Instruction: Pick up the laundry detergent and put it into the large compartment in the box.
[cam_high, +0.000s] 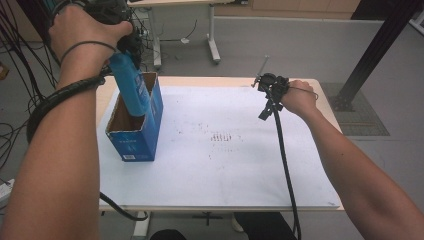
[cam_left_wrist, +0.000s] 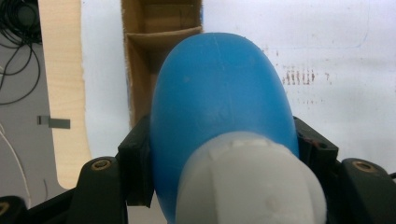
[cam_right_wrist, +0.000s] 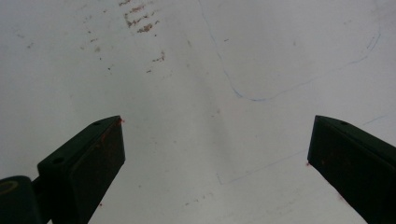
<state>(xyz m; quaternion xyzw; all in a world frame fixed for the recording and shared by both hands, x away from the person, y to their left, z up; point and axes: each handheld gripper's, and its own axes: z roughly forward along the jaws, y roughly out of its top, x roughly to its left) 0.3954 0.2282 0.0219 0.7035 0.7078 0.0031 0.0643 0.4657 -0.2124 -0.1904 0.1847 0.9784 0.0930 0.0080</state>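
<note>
One smooth blue plastic bottle with a white cap (cam_left_wrist: 219, 107), pinched between the closed jaws of the left gripper (cam_left_wrist: 219, 154), hangs bottom-first in the mouth of the open blue cardboard box (cam_high: 131, 143) and could snag its rim and tip it, while the right gripper (cam_right_wrist: 215, 154) idles wide open, empty.

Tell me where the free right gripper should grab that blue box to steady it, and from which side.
Take the blue box by the top edge of its right-hand wall, coming down from above with the open right gripper. The box stands upright and open-topped, so that thin wall probably fits between the jaws. The left gripper holds the blue bottle over the opening, so keep to the right edge.
</note>
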